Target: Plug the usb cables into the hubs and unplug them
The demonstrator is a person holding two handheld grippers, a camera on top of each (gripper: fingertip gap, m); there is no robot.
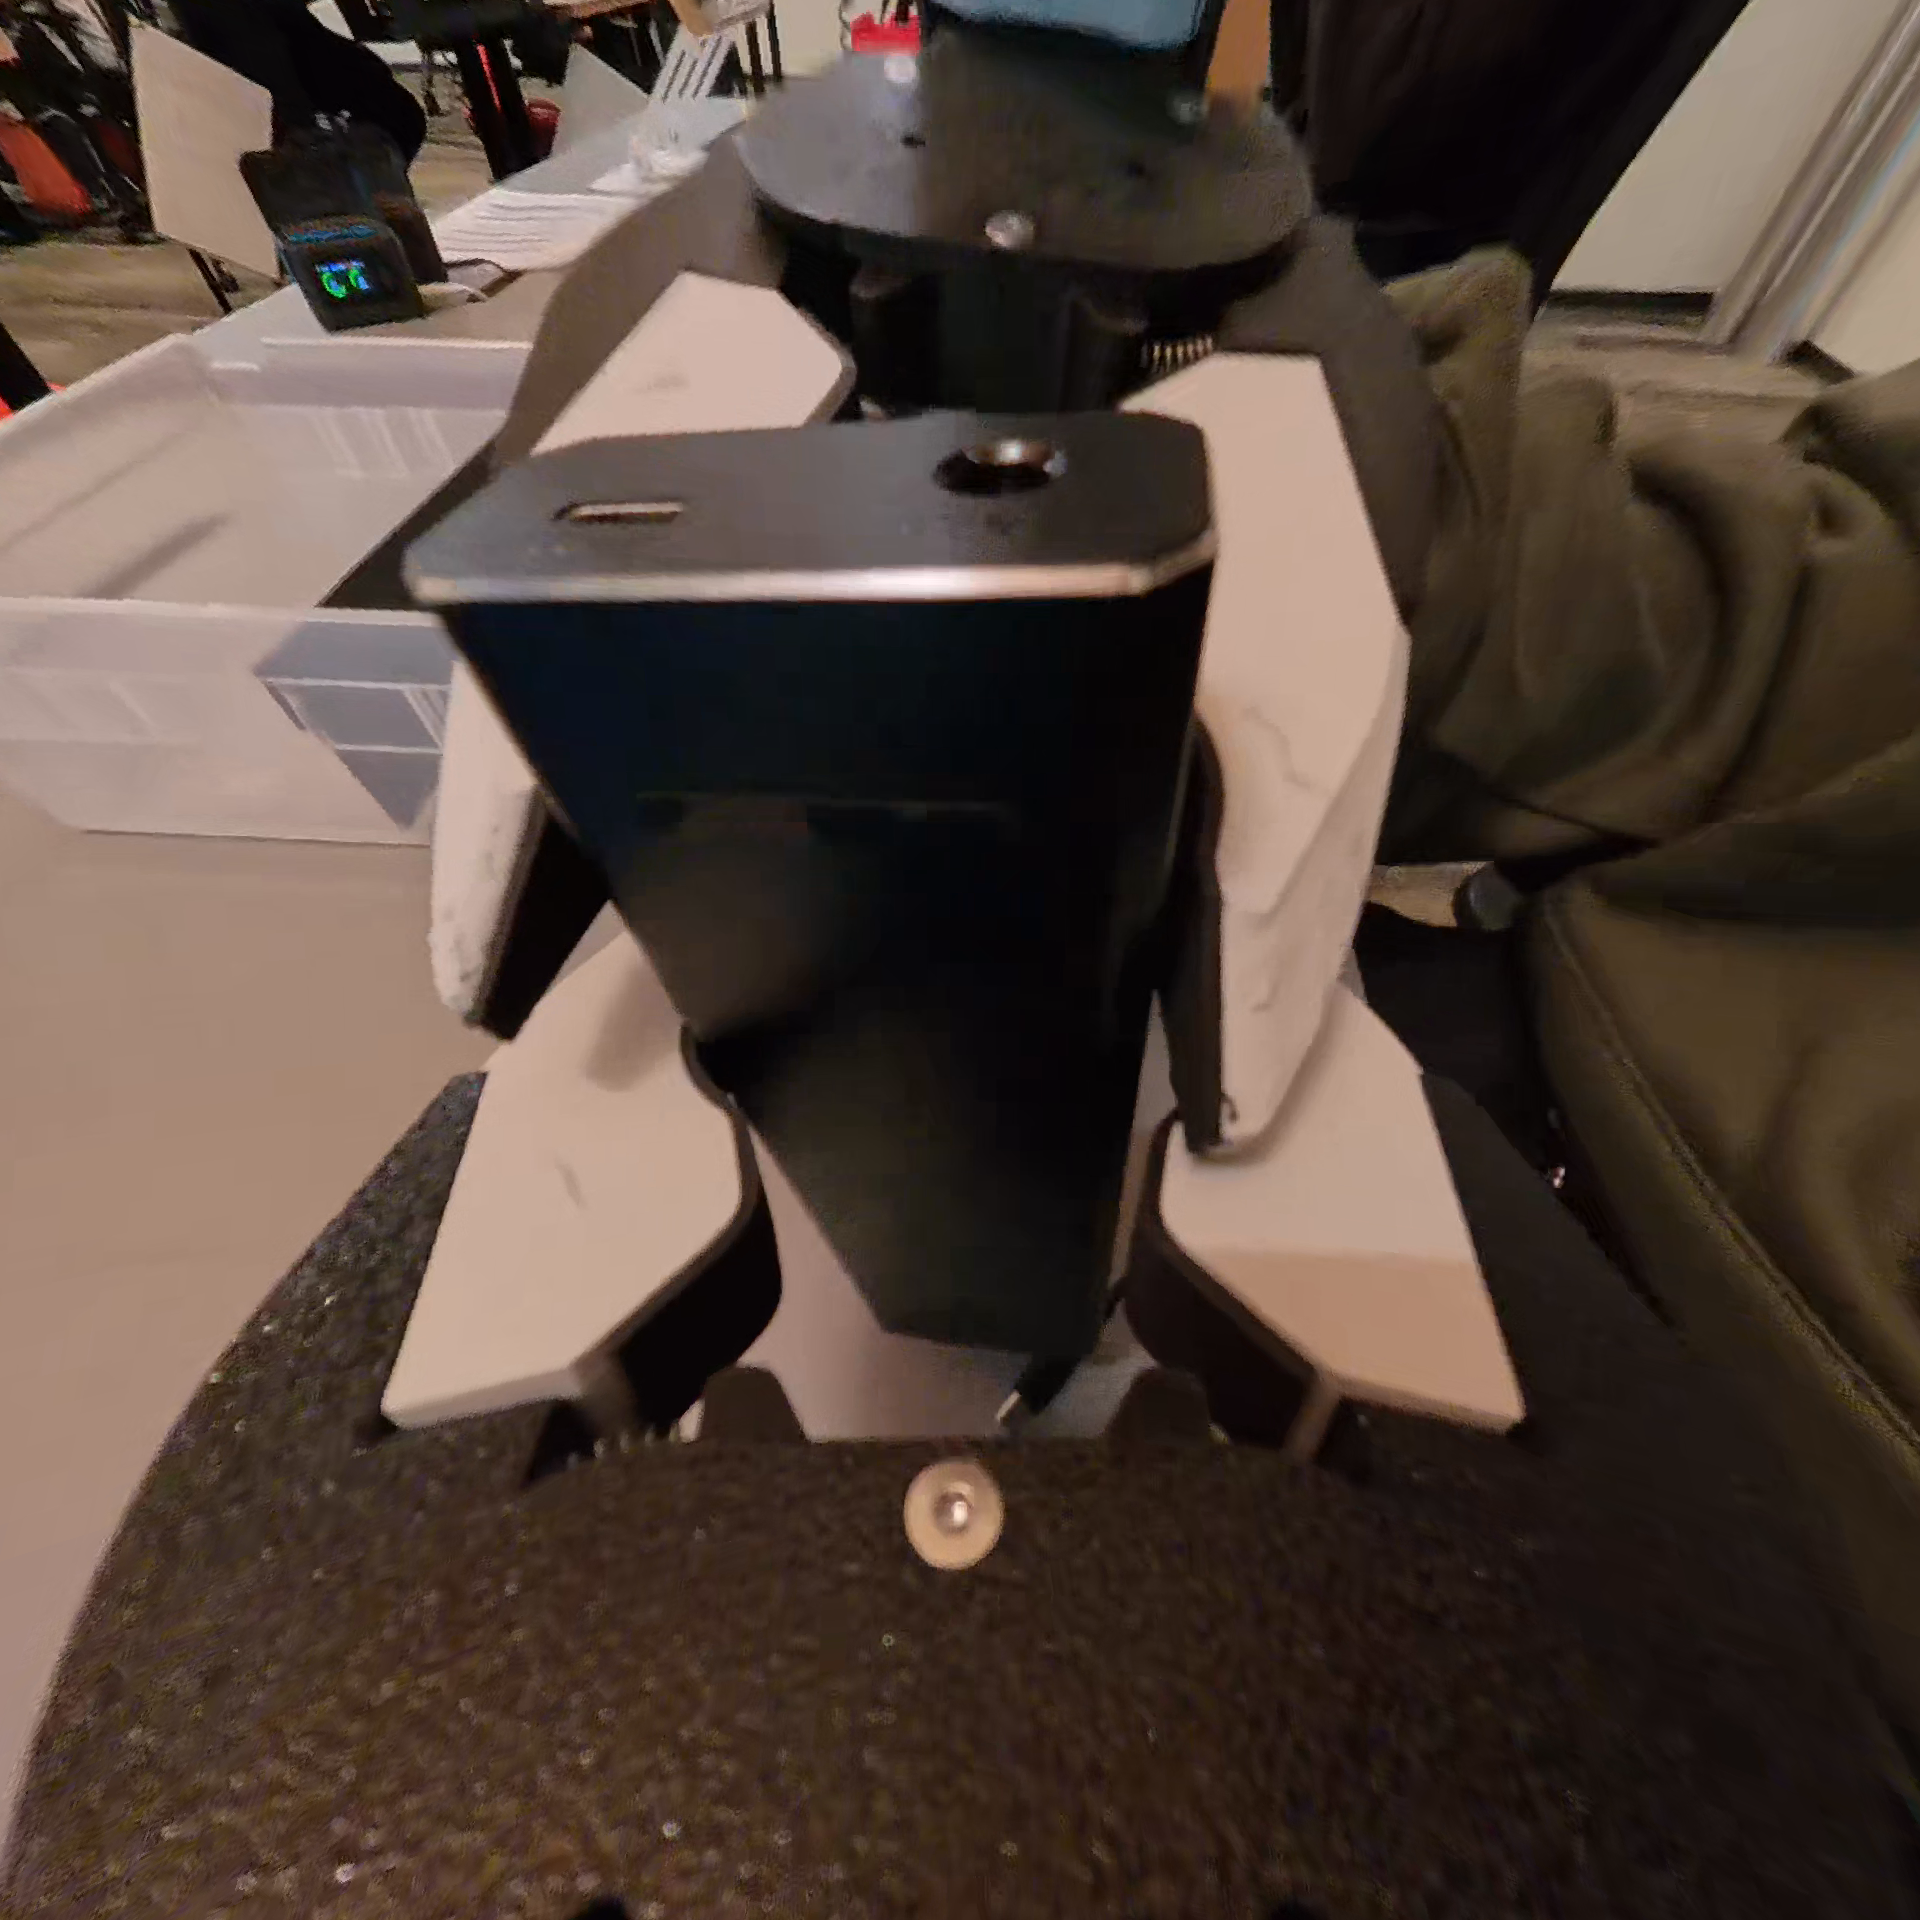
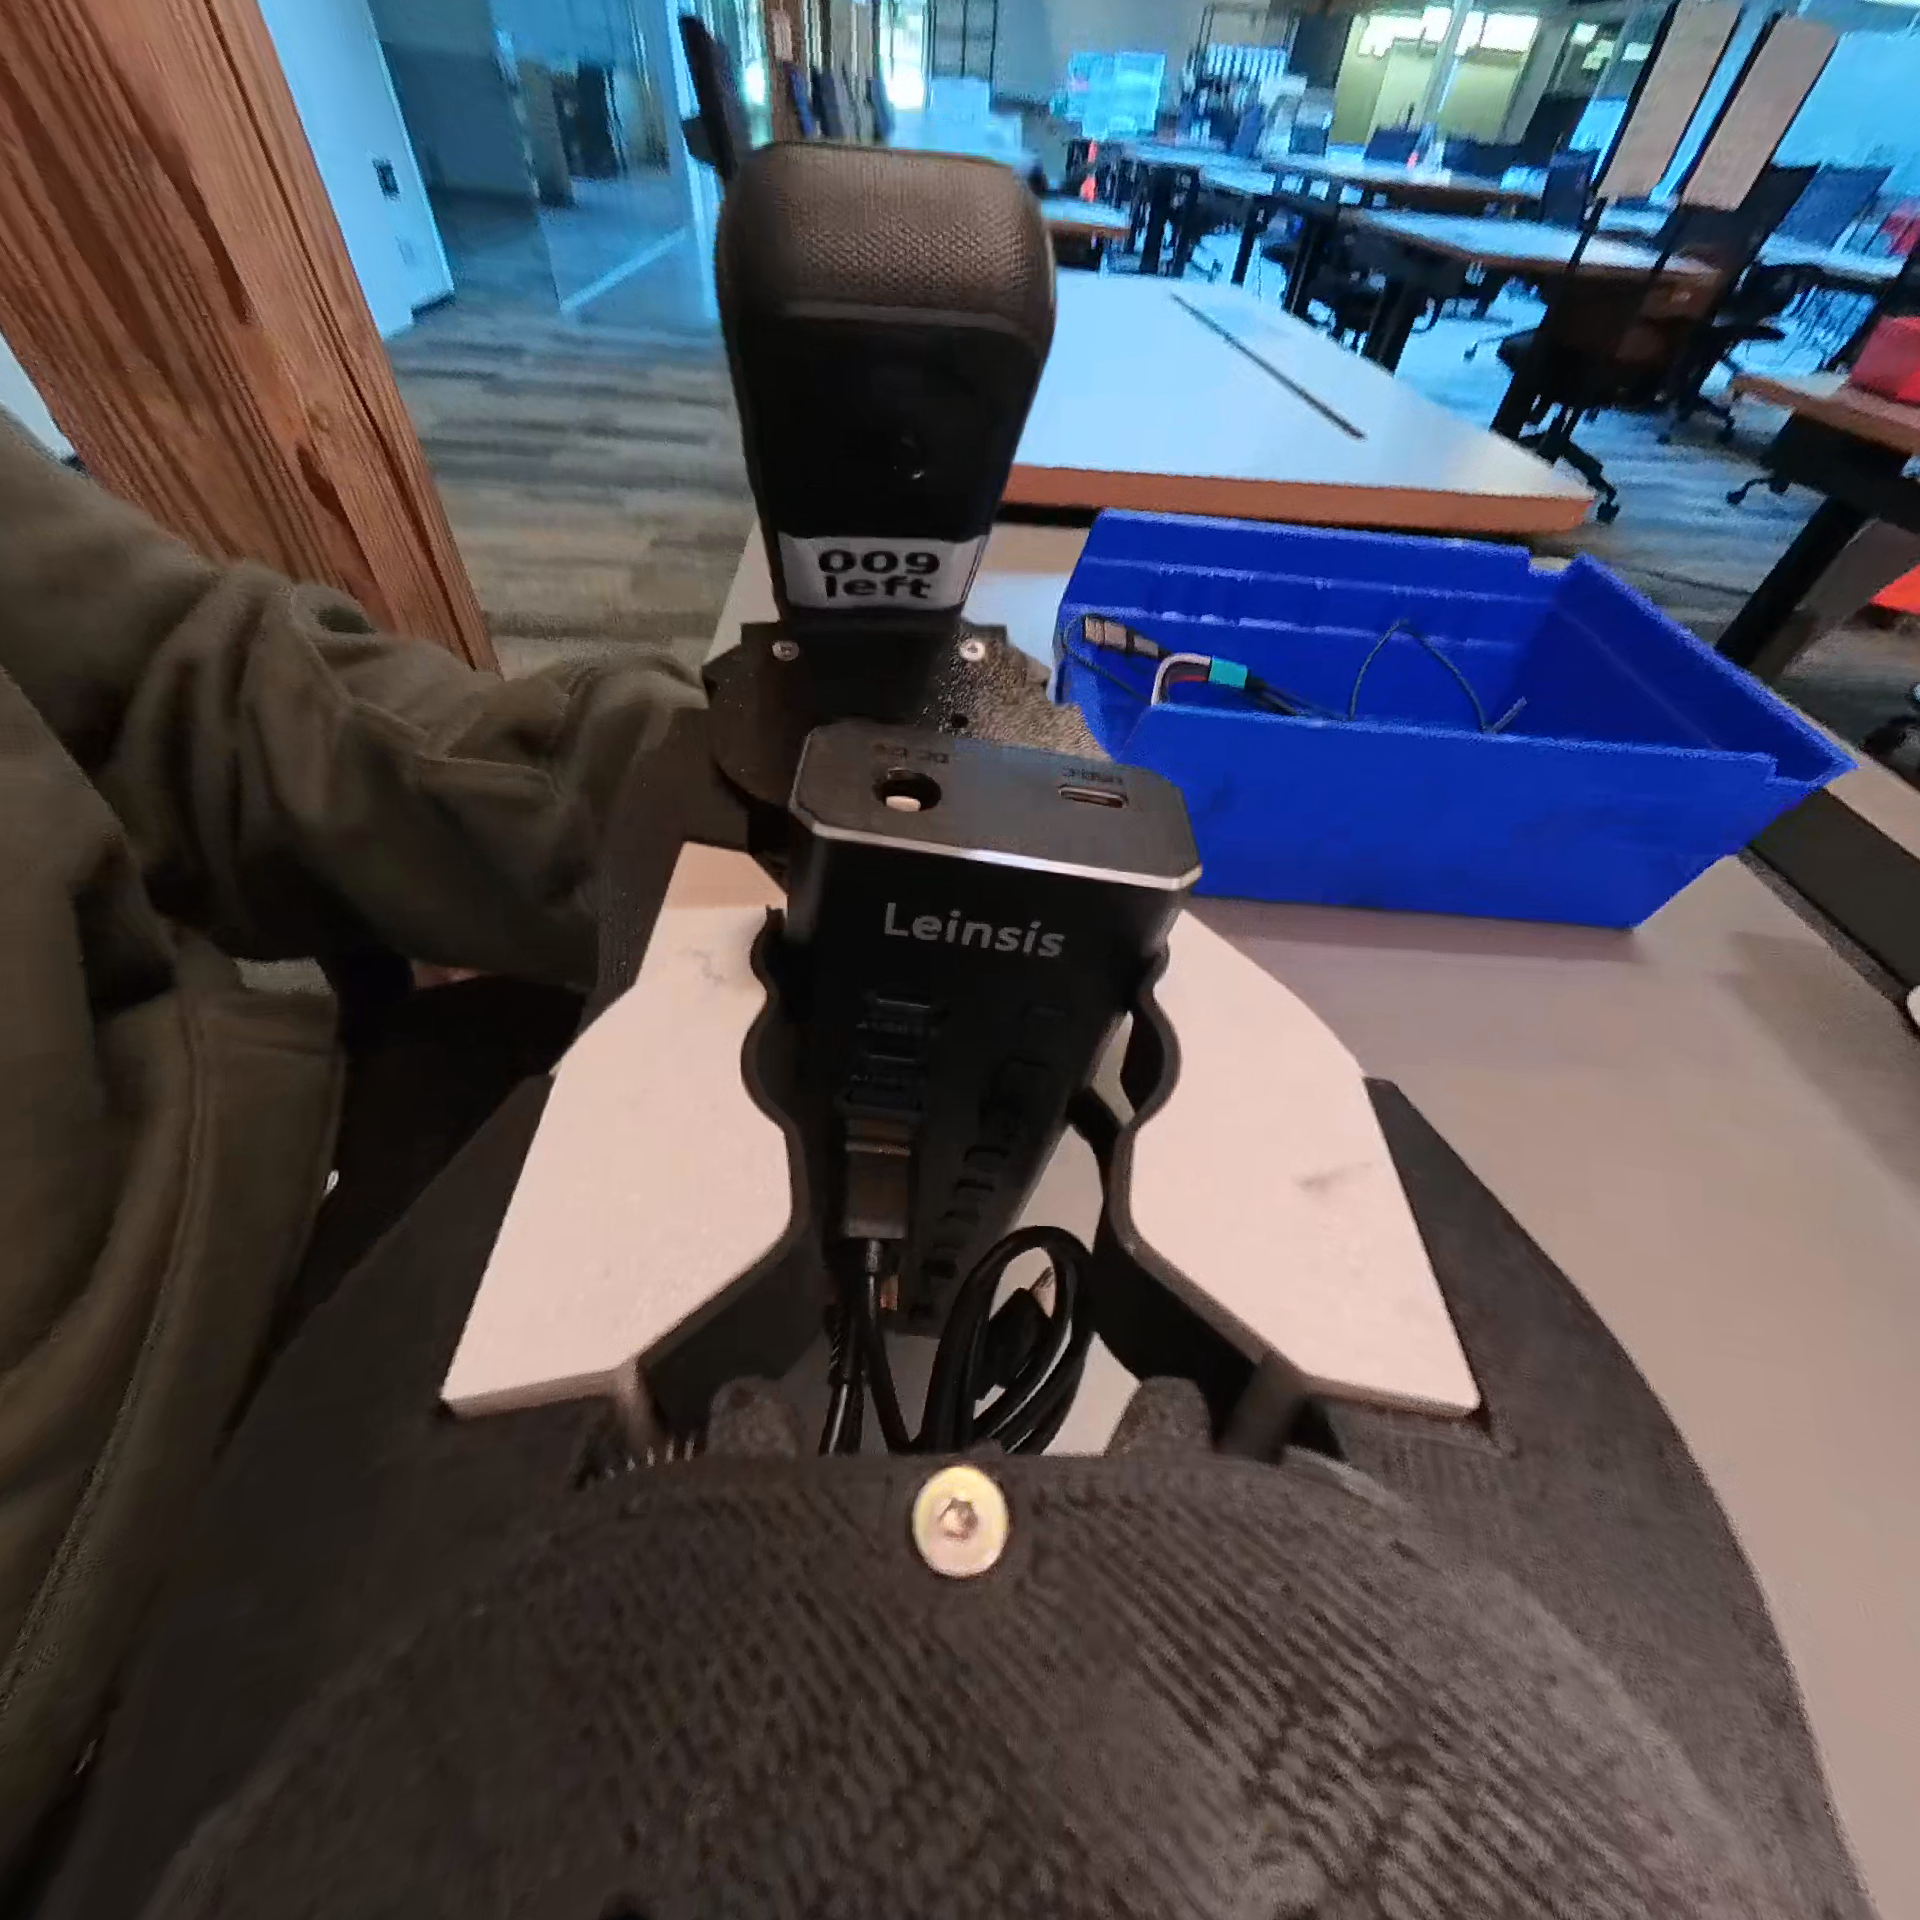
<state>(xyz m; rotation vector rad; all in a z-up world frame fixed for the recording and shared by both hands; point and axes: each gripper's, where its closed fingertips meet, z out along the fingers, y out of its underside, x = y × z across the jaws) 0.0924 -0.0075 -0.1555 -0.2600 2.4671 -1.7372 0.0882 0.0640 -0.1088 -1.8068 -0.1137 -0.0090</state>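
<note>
Black cable [image 2: 868, 1226] in hub [image 2: 966, 997], right-view only

An open-plan office is shown: beyond the blue bin [image 2: 1455, 748], rows of long desks [image 2: 1299, 395] with black legs and rolling office chairs [image 2: 1621, 353] are seen on grey carpet, with upright partition panels [image 2: 1704, 114] further back and glass-walled rooms [image 2: 582, 187] to the bin's left, past a wooden column [image 2: 208, 312]. In the left wrist view, papers [image 1: 530, 223] and a clear plastic tub [image 1: 208, 665] are laid on a pale table [image 1: 187, 1039]

hub [image 2: 977, 997] between both grippers; bin [image 2: 1455, 748] behind, cables [image 2: 1195, 675] inside.
</note>
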